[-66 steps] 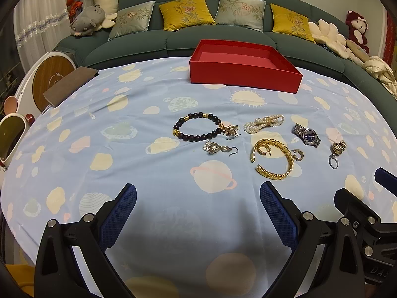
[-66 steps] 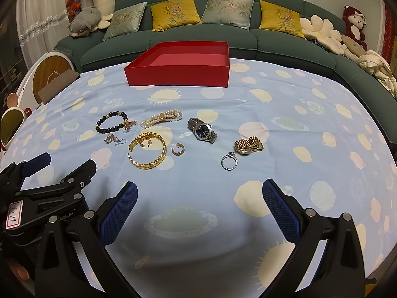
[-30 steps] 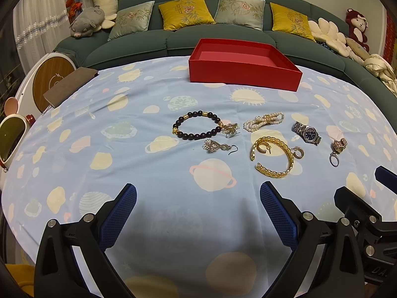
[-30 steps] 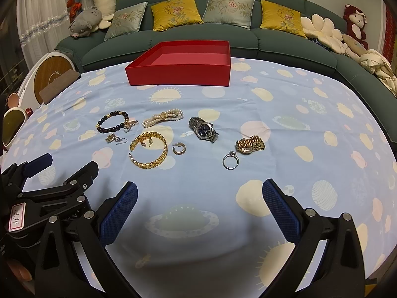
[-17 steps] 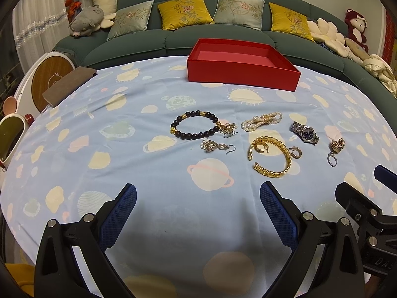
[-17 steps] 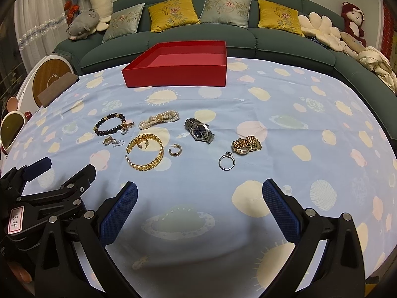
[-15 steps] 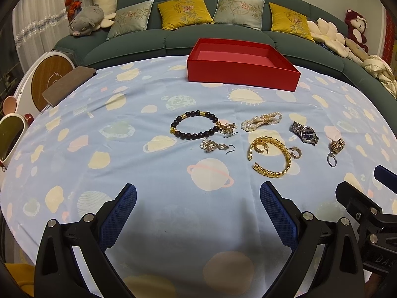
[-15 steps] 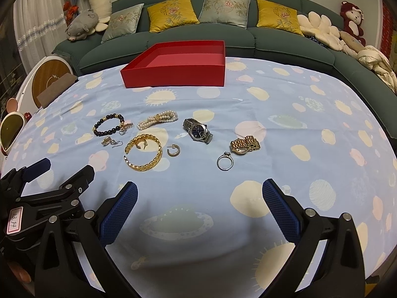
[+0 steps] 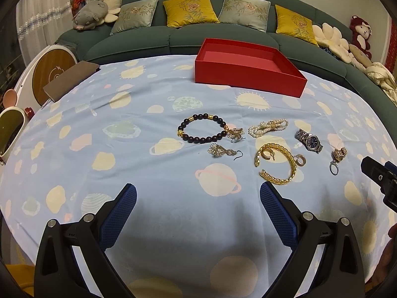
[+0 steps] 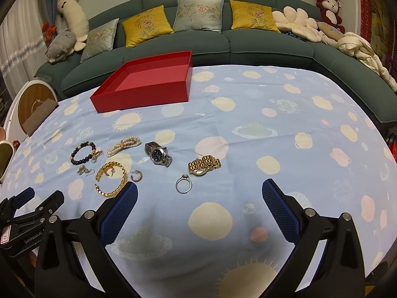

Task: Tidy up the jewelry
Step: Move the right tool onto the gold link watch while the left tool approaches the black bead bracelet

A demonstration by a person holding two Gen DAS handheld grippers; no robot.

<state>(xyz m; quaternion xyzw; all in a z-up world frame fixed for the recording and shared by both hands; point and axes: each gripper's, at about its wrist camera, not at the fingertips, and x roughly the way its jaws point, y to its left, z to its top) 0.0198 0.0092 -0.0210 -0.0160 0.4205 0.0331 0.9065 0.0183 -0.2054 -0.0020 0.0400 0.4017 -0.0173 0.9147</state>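
Jewelry lies on the blue planet-print tablecloth (image 9: 124,149): a dark bead bracelet (image 9: 202,130), pearl strands (image 9: 268,127), a gold bangle (image 9: 278,165), a silver watch (image 10: 158,154), a gold watch (image 10: 204,165), a silver ring (image 10: 183,184), and small earrings (image 9: 223,151). An empty red box (image 9: 248,68) stands at the far side; it also shows in the right wrist view (image 10: 146,82). My left gripper (image 9: 198,213) is open and empty, short of the jewelry. My right gripper (image 10: 199,211) is open and empty, just short of the ring.
A green sofa (image 9: 223,34) with yellow and grey cushions curves behind the table, with plush toys at both ends. A brown pouch (image 9: 70,79) lies at the table's far left edge. A round white-and-wood device (image 9: 53,73) stands left of the table.
The right gripper has moved forward and swung toward the right, so the ring and gold watch now lie closer before it. The left gripper has barely moved. Both stay open.
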